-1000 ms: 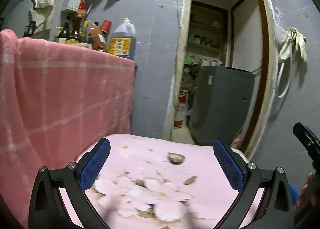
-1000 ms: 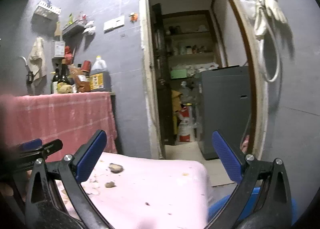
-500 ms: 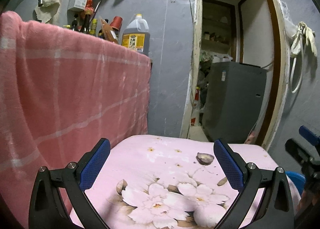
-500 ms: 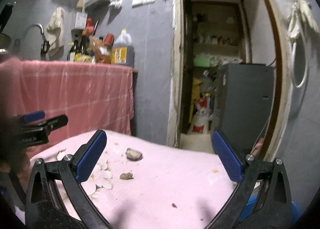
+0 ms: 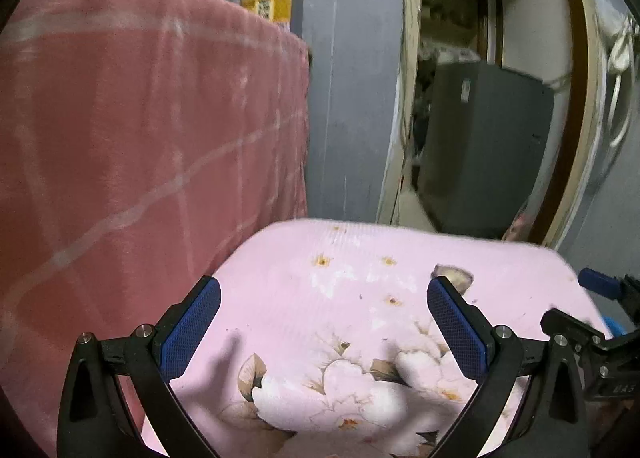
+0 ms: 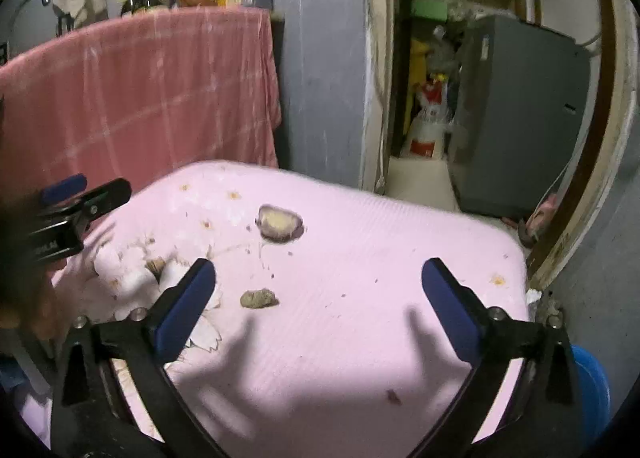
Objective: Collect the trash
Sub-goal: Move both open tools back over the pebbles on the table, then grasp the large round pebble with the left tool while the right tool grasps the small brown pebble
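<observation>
My left gripper [image 5: 324,328] and right gripper [image 6: 319,304] look alike: two black plastic arms that curve outward like a wishbone. Each finger [image 5: 191,328] ends in a flat pad of blue cross-hatched rubber. Small silver screws [image 5: 144,330] sit at the joints, and faint pale lettering marks one black body.

We counted two scraps on one pink floral cloth [image 6: 360,258]: one large piece [image 6: 279,223], one small lump [image 6: 259,298]; two grippers; one blue bin [image 6: 592,378].
</observation>
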